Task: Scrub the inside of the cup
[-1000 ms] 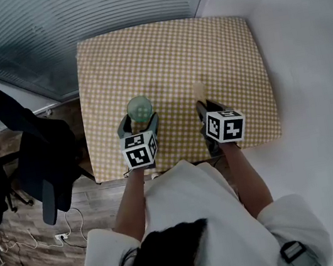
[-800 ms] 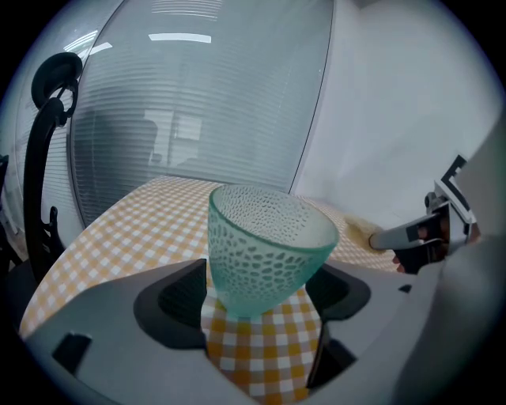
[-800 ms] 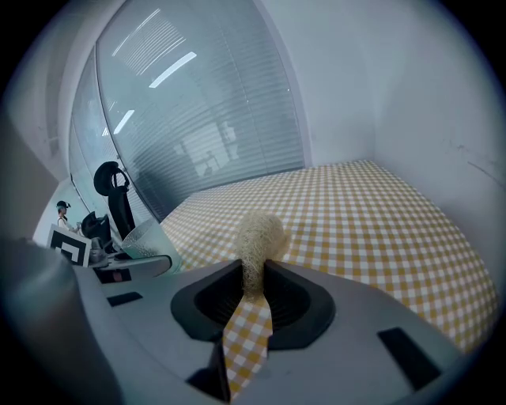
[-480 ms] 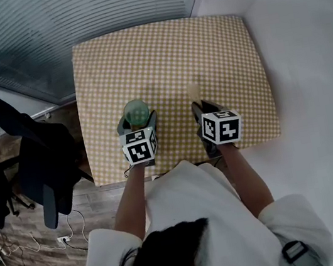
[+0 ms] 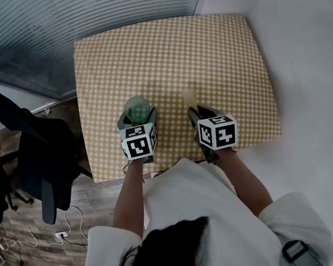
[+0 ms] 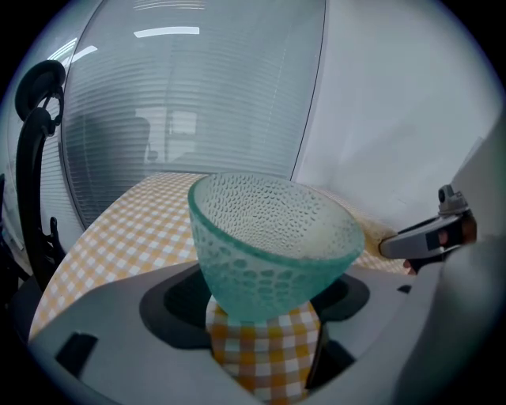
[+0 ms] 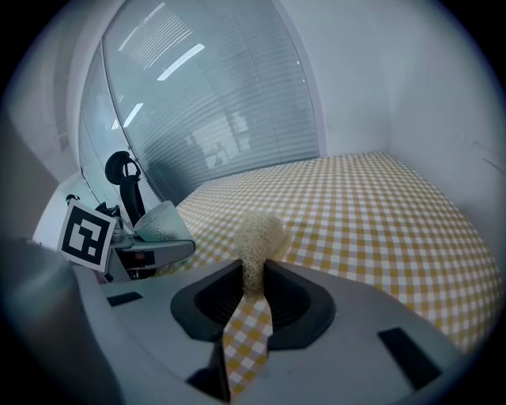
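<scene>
Gripping cup [image 6: 269, 237]: left gripper [image 5: 138, 120] | pinching scrubber [image 7: 258, 233]: right gripper [image 5: 196, 114] | both angled down, side by side

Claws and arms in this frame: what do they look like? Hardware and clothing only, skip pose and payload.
The left claw and right claw both have light grey moulded bodies with dark grey recesses round the jaws. Each carries a white cube printed with black square markers: left cube, right cube. The person wears a white short-sleeved top, forearms bare. No cable is clearly visible.
</scene>
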{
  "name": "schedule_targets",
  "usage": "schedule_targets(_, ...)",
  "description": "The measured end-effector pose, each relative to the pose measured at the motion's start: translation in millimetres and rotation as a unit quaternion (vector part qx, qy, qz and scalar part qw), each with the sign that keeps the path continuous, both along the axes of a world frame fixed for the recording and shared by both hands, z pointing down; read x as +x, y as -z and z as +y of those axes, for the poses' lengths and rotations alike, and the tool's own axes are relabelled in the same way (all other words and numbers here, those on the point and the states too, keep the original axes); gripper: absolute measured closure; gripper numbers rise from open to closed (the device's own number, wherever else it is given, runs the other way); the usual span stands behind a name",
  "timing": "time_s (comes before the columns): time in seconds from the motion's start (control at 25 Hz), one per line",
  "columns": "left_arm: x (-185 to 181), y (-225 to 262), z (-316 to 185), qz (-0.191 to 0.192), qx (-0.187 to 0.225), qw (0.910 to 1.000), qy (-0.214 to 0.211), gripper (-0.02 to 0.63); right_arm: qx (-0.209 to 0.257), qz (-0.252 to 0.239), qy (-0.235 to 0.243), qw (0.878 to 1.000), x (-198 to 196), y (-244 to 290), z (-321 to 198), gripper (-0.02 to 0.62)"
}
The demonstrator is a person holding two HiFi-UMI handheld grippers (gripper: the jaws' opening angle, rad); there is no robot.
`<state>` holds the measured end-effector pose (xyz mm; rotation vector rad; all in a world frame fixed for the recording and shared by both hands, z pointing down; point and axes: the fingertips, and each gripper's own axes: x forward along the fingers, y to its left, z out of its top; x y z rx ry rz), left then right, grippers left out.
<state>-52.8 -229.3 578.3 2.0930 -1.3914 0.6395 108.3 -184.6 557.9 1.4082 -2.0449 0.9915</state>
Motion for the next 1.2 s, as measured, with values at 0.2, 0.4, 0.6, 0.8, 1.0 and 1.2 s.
schedule_targets(0.2,-4.0,3.5,2.5,-0.015,0.007,0.9998,-0.014,0.242,0.008,-0.007,0.017,1.0,-6.4,5.7,4.5,0.509)
schedule_targets(0.4,-6.6,11.3,3.8,-0.016,0.016,0.9994,-0.027,0.244,0.013,-0.016,0.022,1.0,-10.3,7.5,3.8,0.509)
schedule_targets(0.6,-9.4,21.3,9.3,-0.015,0.022,0.9986,-0.047,0.244,0.028,-0.021,0.034,0.999,-17.5,15.8,1.7,0.509)
schedule_targets(0.8,-11.5,38.3,11.4,-0.059,0.06,0.9936,-0.076,0.244,0.063,-0.021,0.041,0.997,-22.0,32.3,-5.4,0.509)
schedule_targets(1.0,-5.2,53.9,15.3,-0.041,0.063,0.9913,-0.108,0.244,0.1,-0.028,0.063,0.993,-33.7,58.1,-13.7,0.509)
schedule_targets(1.2,-0.5,57.2,22.8,-0.051,0.058,0.9854,-0.151,0.244,0.147,-0.019,0.123,0.981,-51.0,82.9,-17.4,0.511)
